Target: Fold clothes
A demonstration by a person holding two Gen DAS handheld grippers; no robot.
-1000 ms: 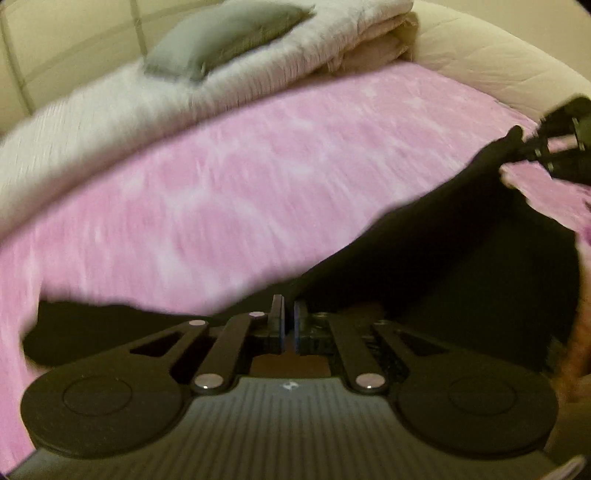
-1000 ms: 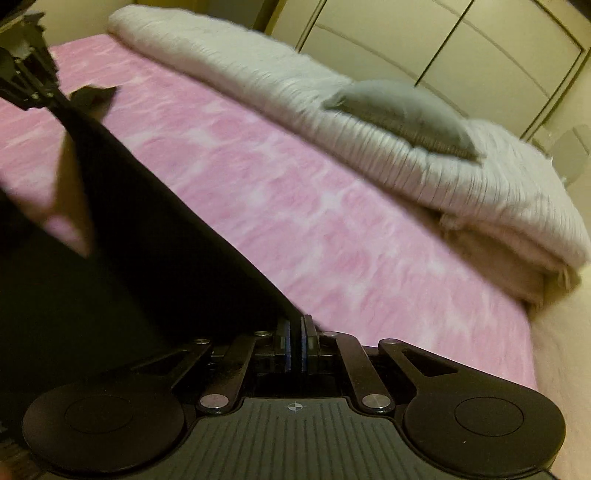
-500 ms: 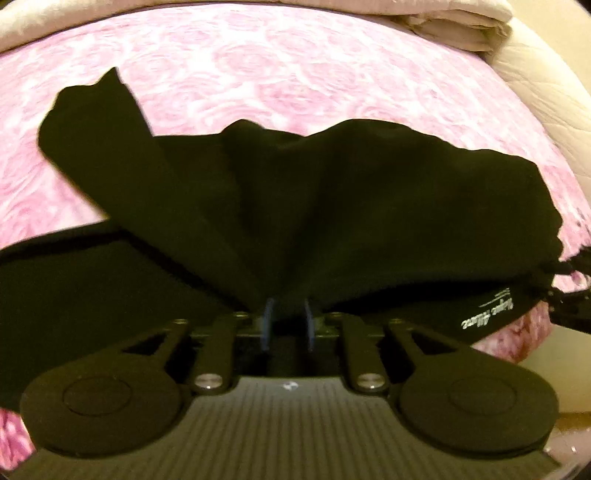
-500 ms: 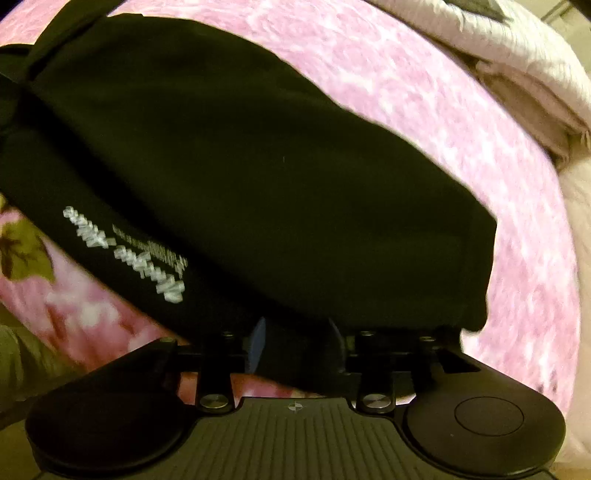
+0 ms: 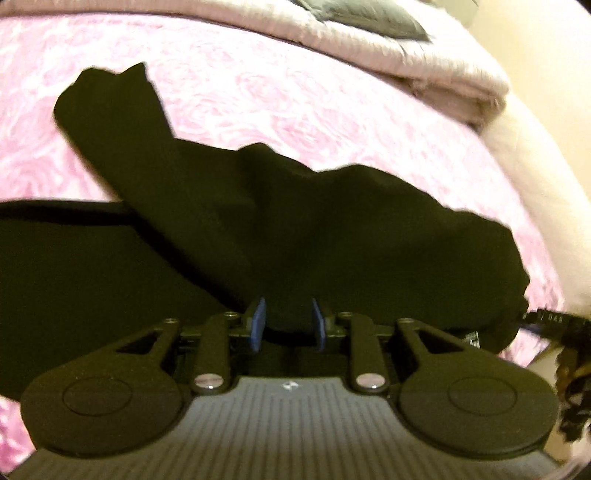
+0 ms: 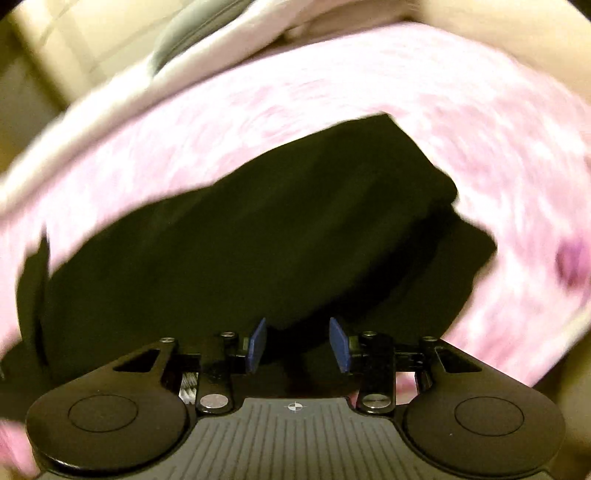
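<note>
A black garment [image 5: 332, 236] lies in a doubled heap on the pink rose-patterned bedspread [image 5: 295, 92], one narrow part reaching up to the left. My left gripper [image 5: 288, 321] points down at its near edge. Its jaws are opening, and a fold of black cloth sits loosely between the blue pads [image 5: 258, 321]. In the right wrist view the same garment [image 6: 258, 229] spreads across the bedspread [image 6: 332, 74]. My right gripper [image 6: 298, 345] stands open over its near edge, pads [image 6: 340, 347] wide apart and clear of the cloth.
A folded pale quilt [image 5: 424, 55] with a grey pillow [image 5: 369, 18] on it lies along the far side of the bed. The cream mattress edge [image 5: 535, 155] curves down on the right. The pillow [image 6: 177, 44] and pale cupboard doors [image 6: 55, 37] show blurred at upper left.
Both grippers were shut on the black garment and held it up above the bed. They came down and rolled, their jaws parted, and the garment now rests on the bedspread.
</note>
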